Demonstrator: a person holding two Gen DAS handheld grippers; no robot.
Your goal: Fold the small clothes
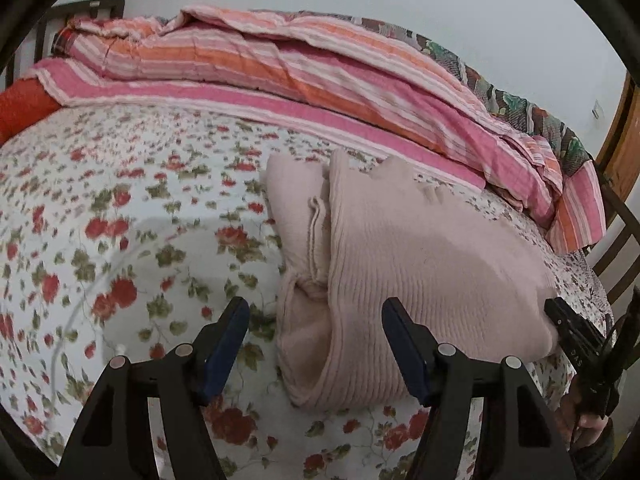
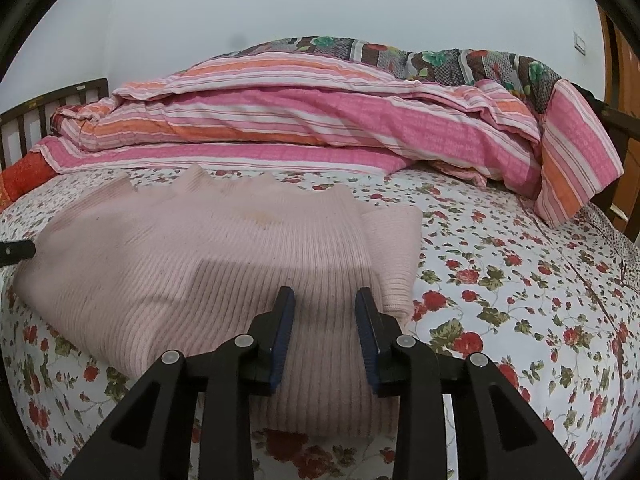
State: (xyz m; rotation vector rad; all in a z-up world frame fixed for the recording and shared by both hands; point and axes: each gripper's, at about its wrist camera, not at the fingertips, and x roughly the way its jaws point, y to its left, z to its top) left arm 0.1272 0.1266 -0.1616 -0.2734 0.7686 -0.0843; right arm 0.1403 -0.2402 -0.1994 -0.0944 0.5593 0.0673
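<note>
A pale pink ribbed knit sweater [image 1: 400, 256] lies folded on the floral bedsheet [image 1: 100, 220]. My left gripper [image 1: 316, 312] is open, its jaws spread over the sweater's left folded edge, holding nothing. My right gripper [image 2: 325, 300] is open over the sweater's [image 2: 192, 264] near right part, holding nothing. The right gripper also shows at the sweater's right edge in the left wrist view [image 1: 576, 332]. The left gripper's tip shows at the far left of the right wrist view [image 2: 16, 250].
A pink and orange striped quilt [image 2: 312, 124] is heaped along the back of the bed, with a patterned blanket [image 2: 440, 60] behind it. An orange pillow [image 1: 24, 108] lies at the left. A wooden headboard [image 2: 52, 108] and a wooden door [image 1: 624, 148] stand at the sides.
</note>
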